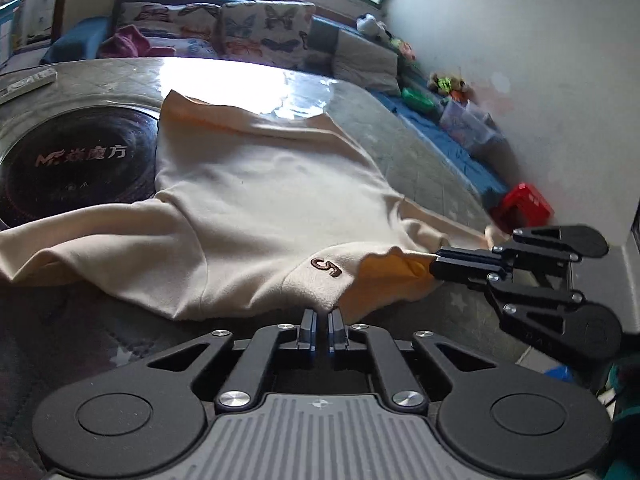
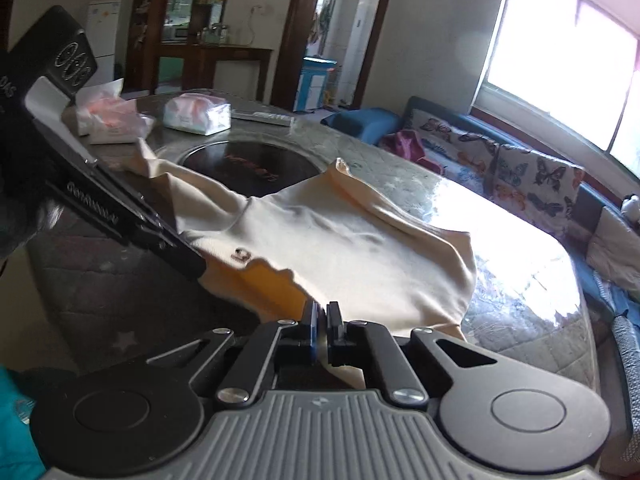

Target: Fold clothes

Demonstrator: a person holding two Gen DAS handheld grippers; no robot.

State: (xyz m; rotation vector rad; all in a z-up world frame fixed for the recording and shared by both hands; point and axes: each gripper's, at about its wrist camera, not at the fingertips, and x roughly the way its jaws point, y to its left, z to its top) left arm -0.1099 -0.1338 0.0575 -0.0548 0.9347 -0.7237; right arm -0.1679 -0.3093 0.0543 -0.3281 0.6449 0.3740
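So there's a cream shirt (image 1: 256, 200) spread across a round grey worktop (image 1: 384, 120), lying partly over the dark round plate (image 1: 72, 160) set in the middle of it. A small brown logo (image 1: 327, 267) sits near the closest edge, right next to a fold where the orange-looking inside of the fabric shows

The left tool (image 1: 320, 316) is closed down tight on that near edge of the shirt just below the logo – fingers pinched together with the cloth between them. The right tool (image 2: 320, 314) is the same story in its own view: clamped shut on the near hem, cream fabric caught between the pads and bunching under the fingers. From the left camera you can see the right tool coming in from the right side and biting the orange fold, so both grips are close together along the same edge

One sleeve trails off to the left over the worktop – the far hem is up near the bright glare from the window. Behind the shirt there are two tissue packs (image 2: 196, 114) and a remote (image 2: 264, 117) on the worktop, well apart from it. Further back, a sofa with butterfly cushions (image 1: 264, 28)
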